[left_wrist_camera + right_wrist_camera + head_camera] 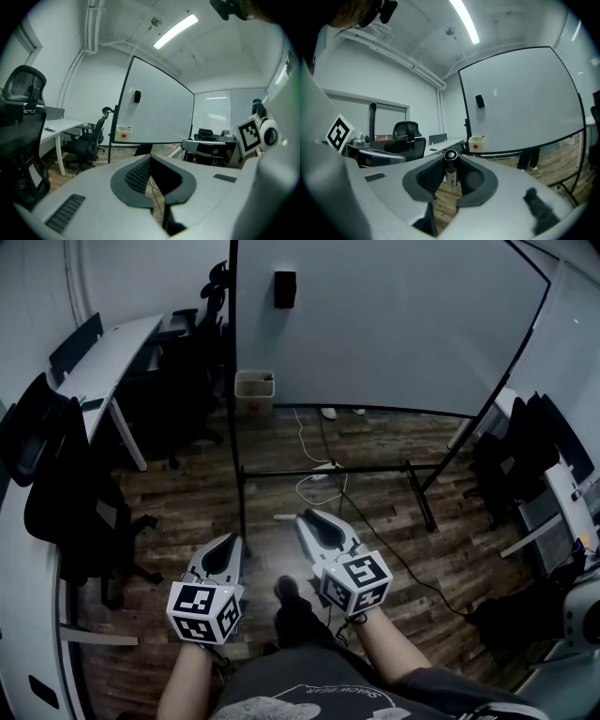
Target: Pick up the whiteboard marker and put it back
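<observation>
My right gripper (451, 158) is shut on a whiteboard marker (450, 174), which stands upright between the pads with its round end toward the camera. In the head view the right gripper (314, 521) points over the wooden floor toward the stand of a large whiteboard (394, 324). My left gripper (150, 160) has its tips together and nothing between them; it is also in the head view (223, 554), beside the right one. The whiteboard (520, 103) (159, 112) stands ahead, apart from both grippers. A beige box with a red dot (476, 143) (254, 390) sits by its lower left corner.
A black eraser (285, 289) hangs on the board. The board's stand legs (422, 493) and loose cables (319, 479) lie on the floor ahead. A desk (112, 357) and office chairs (75, 493) are at the left, more chairs (511, 460) at the right. Someone's legs (529, 157) show behind the board.
</observation>
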`<action>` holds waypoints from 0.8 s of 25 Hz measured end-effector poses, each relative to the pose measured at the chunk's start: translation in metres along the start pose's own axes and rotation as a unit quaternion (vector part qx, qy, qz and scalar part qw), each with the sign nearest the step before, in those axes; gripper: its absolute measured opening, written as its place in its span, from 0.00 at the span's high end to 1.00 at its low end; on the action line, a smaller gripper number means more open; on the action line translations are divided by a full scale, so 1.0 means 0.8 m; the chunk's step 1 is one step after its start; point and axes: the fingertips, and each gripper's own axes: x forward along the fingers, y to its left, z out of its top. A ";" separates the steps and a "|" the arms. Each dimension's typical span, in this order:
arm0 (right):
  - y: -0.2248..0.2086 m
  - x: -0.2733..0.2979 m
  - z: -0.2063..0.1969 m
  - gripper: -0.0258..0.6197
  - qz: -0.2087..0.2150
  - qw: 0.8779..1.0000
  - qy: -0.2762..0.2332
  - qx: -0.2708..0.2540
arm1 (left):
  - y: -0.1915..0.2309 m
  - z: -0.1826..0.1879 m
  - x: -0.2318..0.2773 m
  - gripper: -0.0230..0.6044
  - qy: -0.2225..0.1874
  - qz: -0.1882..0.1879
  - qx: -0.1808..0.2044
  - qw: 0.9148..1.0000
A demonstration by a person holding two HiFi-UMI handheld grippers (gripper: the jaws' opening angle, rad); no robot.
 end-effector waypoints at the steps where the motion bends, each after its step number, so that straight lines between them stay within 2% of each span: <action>1: 0.002 -0.002 0.000 0.83 0.000 1.000 0.000 0.000 | -0.001 0.000 -0.003 0.94 -0.001 0.001 0.000 1.000; 12: 0.004 -0.010 -0.002 0.83 -0.002 1.000 -0.004 0.001 | -0.005 -0.002 -0.009 0.94 -0.005 0.001 0.001 1.000; 20: -0.003 0.009 0.009 0.83 -0.002 1.000 -0.010 0.002 | 0.011 0.002 0.001 0.94 -0.009 0.007 0.000 1.000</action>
